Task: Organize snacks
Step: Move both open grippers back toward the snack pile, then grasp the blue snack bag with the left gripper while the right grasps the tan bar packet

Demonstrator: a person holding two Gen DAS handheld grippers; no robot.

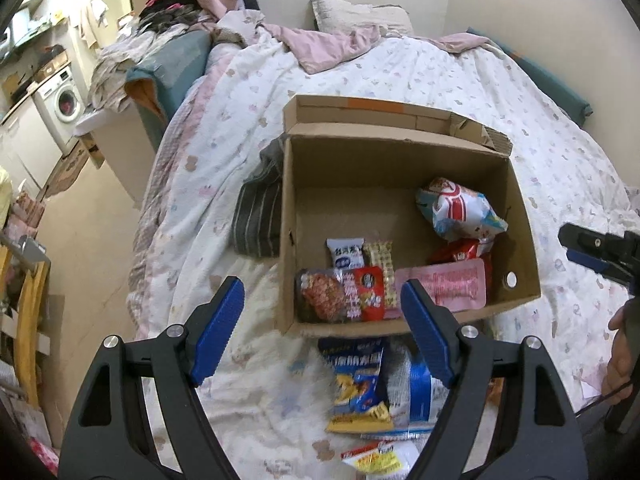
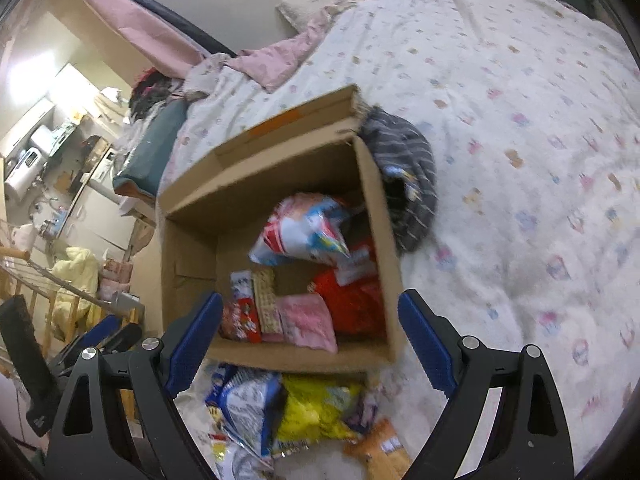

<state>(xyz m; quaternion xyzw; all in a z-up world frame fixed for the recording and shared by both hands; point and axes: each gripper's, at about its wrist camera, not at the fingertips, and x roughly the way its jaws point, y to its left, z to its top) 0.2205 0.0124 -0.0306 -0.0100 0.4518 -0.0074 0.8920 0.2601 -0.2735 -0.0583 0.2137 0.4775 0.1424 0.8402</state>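
While hovering over the cardboard box [image 1: 404, 184], left gripper [image 1: 322, 332] spread wide, empty, right gripper [image 2: 310, 340] likewise.

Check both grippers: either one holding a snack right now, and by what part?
Nothing held. Left gripper and right gripper both stand open and empty above the cardboard box; snack packets lie loose on the bed.
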